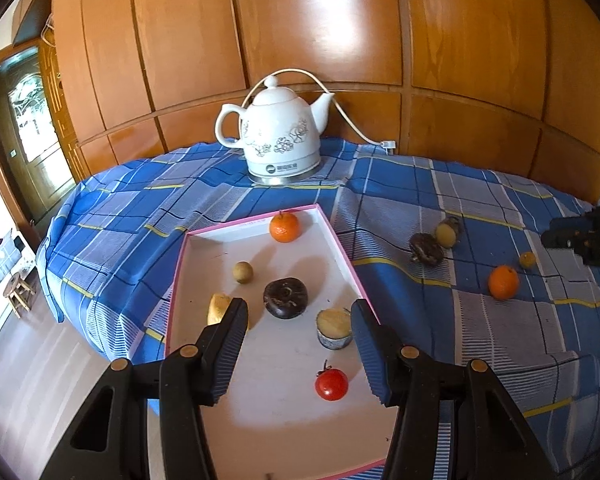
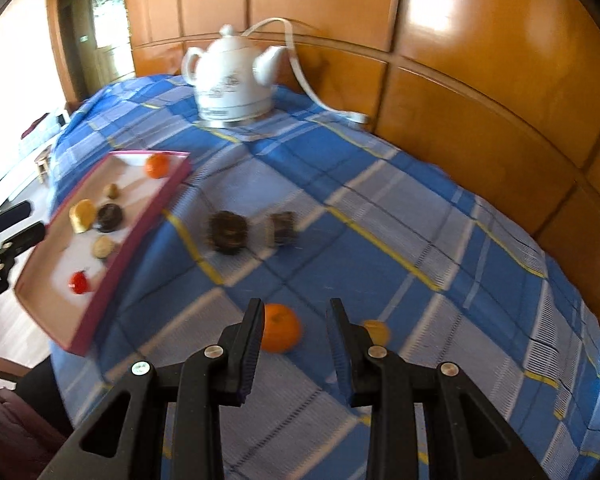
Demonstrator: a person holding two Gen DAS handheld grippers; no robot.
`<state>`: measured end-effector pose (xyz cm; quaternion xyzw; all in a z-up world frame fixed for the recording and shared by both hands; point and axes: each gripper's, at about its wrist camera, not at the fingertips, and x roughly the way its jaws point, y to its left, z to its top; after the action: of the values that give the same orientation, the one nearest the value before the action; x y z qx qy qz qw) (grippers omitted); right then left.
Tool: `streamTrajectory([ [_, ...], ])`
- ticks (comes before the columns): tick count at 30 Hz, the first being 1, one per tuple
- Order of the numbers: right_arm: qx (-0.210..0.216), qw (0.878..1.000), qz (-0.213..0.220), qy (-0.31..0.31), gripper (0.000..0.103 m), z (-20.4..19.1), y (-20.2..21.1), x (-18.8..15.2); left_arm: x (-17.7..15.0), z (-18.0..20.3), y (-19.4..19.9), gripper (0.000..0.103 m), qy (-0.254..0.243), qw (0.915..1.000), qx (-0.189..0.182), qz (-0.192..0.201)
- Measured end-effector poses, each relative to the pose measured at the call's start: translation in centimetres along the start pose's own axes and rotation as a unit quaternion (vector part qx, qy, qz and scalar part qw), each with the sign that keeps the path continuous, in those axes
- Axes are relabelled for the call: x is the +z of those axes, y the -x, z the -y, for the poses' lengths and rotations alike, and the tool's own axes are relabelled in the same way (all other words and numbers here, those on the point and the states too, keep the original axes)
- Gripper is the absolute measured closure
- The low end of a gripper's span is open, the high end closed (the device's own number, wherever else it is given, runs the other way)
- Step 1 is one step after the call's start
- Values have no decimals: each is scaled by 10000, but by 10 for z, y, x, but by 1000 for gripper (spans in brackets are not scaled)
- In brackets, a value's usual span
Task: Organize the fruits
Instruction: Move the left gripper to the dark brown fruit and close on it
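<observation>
Left gripper (image 1: 299, 309) hovers over white tray (image 1: 276, 400), jaws apart, empty. Right gripper (image 2: 295, 309) above orange (image 2: 281, 328) on checked cloth (image 2: 420, 240), jaws narrowly parted, gripping nothing.

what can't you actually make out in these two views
- Yellow piece in the tray, left wrist view: partly hidden behind the left gripper.
- Dark fruits on the cloth, right wrist view: motion blur, kind unclear.
- Small yellow fruit, right wrist view: partly hidden by the right gripper.
- Tray's near end, left wrist view: cut off.

Both wrist views angled down, sharing tray (image 1: 342, 240) and kettle (image 1: 280, 136)
</observation>
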<state>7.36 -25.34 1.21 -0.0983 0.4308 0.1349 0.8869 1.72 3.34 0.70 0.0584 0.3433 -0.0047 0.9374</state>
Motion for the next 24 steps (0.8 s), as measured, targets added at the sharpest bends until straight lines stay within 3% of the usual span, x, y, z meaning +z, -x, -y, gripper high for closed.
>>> streamTrajectory([
  [5, -324, 9983, -146, -467, 71, 43, -16, -12, 1, 10, -2, 49, -116, 9999, -54, -66],
  [11, -298, 9840, -479, -1692, 71, 95, -33, -32, 3, 24, -5, 49, -316, 9993, -138, -122],
  [15, -208, 9761, -560, -2088, 71, 108, -35, -35, 3, 35, -11, 49, -411, 9987, -211, -216],
  [24, -221, 9708, -718, -2277, 71, 109, -38, -36, 4, 57, -18, 49, -642, 9968, -364, -303],
])
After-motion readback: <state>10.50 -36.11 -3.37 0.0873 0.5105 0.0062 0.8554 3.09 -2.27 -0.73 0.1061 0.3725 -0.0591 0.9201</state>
